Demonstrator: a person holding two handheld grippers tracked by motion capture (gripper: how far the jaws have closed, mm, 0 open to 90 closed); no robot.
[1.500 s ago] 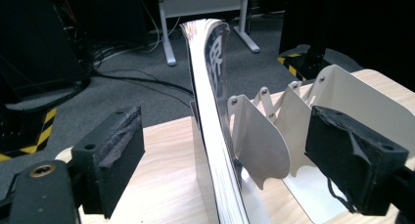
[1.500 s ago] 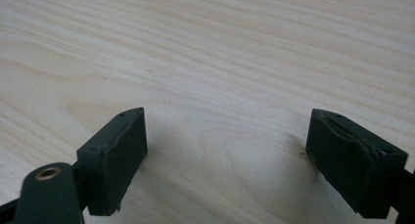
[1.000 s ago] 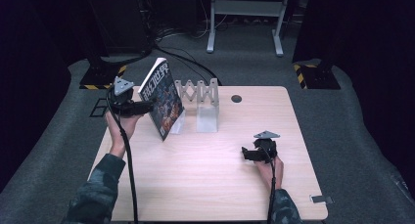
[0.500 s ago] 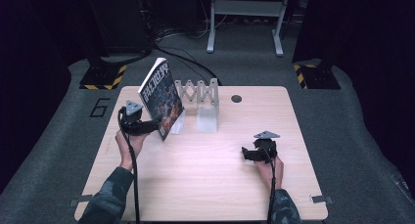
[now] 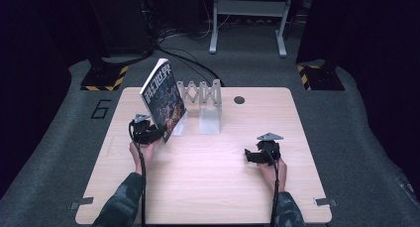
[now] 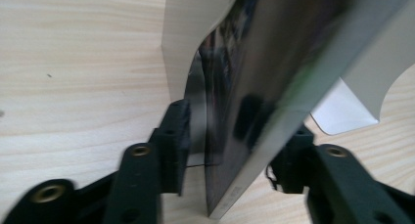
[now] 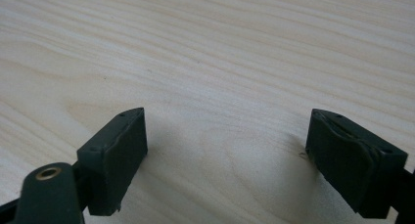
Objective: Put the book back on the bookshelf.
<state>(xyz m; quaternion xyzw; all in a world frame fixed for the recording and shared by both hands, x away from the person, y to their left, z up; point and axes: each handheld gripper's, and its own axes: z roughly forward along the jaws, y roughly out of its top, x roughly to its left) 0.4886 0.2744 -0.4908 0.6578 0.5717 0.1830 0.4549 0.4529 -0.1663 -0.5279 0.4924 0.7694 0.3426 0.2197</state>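
A thick book [image 5: 161,95] with a dark illustrated cover stands tilted on the wooden table [image 5: 208,187], its lower edge beside the white divider rack [image 5: 209,119]. My left gripper [image 5: 157,134] is at the book's lower near corner. In the left gripper view the book [image 6: 254,87] sits between the two jaws, both pressed against its covers, so my left gripper [image 6: 235,136] is shut on it. My right gripper [image 5: 249,156] rests low over bare table at the right. In the right gripper view my right gripper [image 7: 230,150] has its jaws wide apart, with only wood grain between them.
The rack's white upright plates [image 6: 352,101] stand just behind the book, joined by a grey zigzag link [image 5: 200,92]. A small round hole [image 5: 239,99] marks the table's far edge. Dark floor, cables and stand legs surround the table.
My left gripper has moved down and right, from the book's upper left side to its lower corner. The book and my right gripper have stayed in place.
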